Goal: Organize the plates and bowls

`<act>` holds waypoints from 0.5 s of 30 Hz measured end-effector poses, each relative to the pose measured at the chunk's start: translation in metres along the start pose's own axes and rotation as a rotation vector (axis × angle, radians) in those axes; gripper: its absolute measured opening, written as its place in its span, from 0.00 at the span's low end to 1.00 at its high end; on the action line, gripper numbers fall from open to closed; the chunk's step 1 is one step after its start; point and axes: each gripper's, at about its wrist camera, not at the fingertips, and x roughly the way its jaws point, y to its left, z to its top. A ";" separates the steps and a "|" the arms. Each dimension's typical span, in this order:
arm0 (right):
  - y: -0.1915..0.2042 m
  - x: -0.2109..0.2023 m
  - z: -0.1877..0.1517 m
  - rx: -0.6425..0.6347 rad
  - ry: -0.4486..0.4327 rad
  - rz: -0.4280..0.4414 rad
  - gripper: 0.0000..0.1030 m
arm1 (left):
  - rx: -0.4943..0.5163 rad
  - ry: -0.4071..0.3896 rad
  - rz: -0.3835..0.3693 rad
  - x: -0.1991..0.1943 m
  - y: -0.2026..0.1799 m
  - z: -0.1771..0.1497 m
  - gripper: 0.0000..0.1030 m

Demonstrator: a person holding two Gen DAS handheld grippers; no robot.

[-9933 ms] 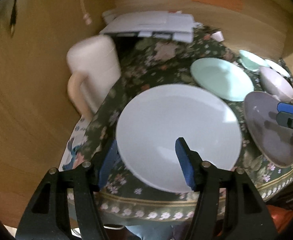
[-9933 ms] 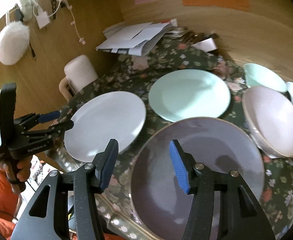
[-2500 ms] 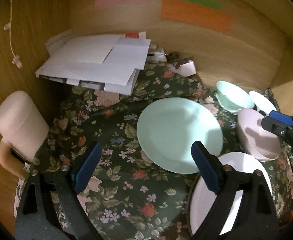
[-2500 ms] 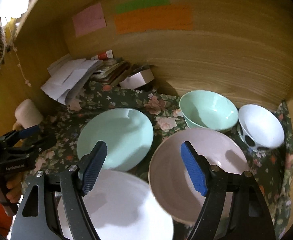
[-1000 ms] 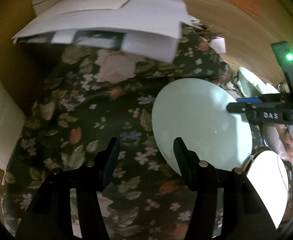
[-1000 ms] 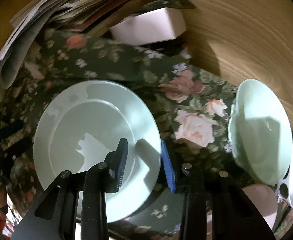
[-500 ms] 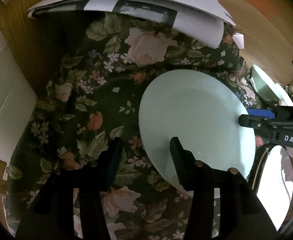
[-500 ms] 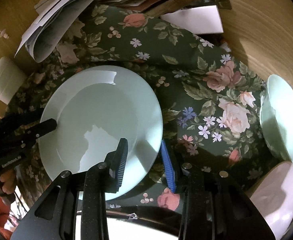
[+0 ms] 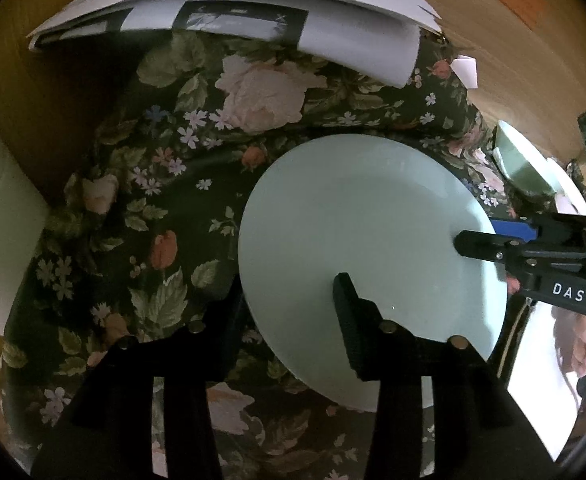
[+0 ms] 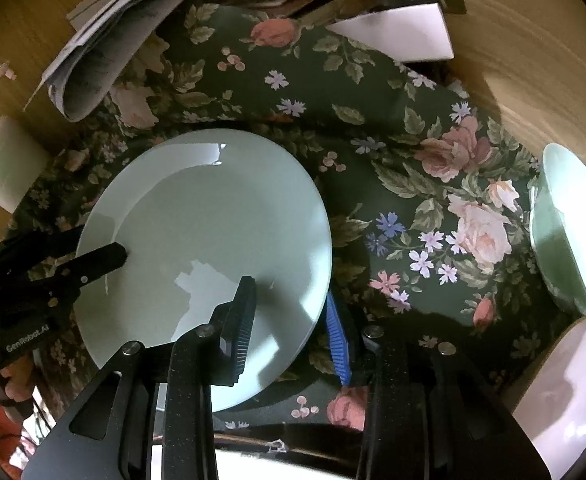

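Observation:
A mint-green plate [image 9: 365, 248] is held just above the floral tablecloth [image 9: 165, 208]; it also shows in the right wrist view [image 10: 213, 240]. My left gripper [image 9: 289, 312] is shut on the plate's left rim, one finger above and one below. My right gripper [image 10: 289, 312] is shut on the plate's right rim in the same way. Each gripper shows in the other's view, at opposite edges of the plate. A white plate [image 9: 541, 376] lies at the front right, partly under the mint plate.
A mint bowl [image 10: 573, 232] and a pink bowl [image 10: 565, 384] stand at the right. A stack of papers [image 9: 229, 4] and a small white box [image 10: 405, 32] lie at the back by the wooden wall. A cream mug [image 10: 9, 160] stands at the left.
Both grippers have closed in on the mint plate's opposite rims and gripped it. Since half a second ago the plate has shifted slightly toward the front.

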 end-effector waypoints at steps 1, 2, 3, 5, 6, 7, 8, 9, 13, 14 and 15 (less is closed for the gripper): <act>-0.003 0.001 0.004 -0.002 -0.005 0.004 0.30 | -0.007 0.001 -0.001 -0.001 0.001 0.000 0.41; -0.001 -0.001 0.003 -0.006 -0.013 0.004 0.30 | -0.013 -0.001 -0.003 -0.003 0.002 -0.001 0.41; -0.001 -0.005 0.000 -0.009 -0.020 0.002 0.30 | -0.018 -0.004 -0.007 -0.005 0.002 -0.001 0.41; 0.004 -0.010 -0.007 -0.020 -0.041 -0.012 0.30 | -0.020 -0.013 -0.012 -0.010 0.002 -0.002 0.41; 0.004 -0.014 -0.011 -0.021 -0.047 -0.014 0.30 | -0.018 -0.020 -0.011 -0.013 0.002 -0.002 0.41; 0.005 -0.016 -0.013 -0.020 -0.054 -0.015 0.30 | -0.012 -0.030 -0.008 -0.016 0.000 -0.003 0.41; 0.006 -0.019 -0.015 -0.018 -0.062 -0.014 0.30 | -0.007 -0.040 -0.003 -0.019 -0.002 -0.003 0.41; 0.006 -0.023 -0.015 -0.015 -0.066 -0.012 0.30 | -0.002 -0.049 0.000 -0.023 -0.002 -0.004 0.41; 0.005 -0.035 -0.020 0.000 -0.086 0.001 0.30 | 0.013 -0.075 -0.003 -0.039 -0.005 -0.007 0.41; 0.005 -0.039 -0.024 0.004 -0.096 0.002 0.30 | 0.016 -0.080 -0.007 -0.043 -0.006 -0.008 0.41; 0.004 -0.044 -0.026 0.005 -0.102 0.001 0.30 | 0.018 -0.085 -0.011 -0.047 -0.008 -0.008 0.41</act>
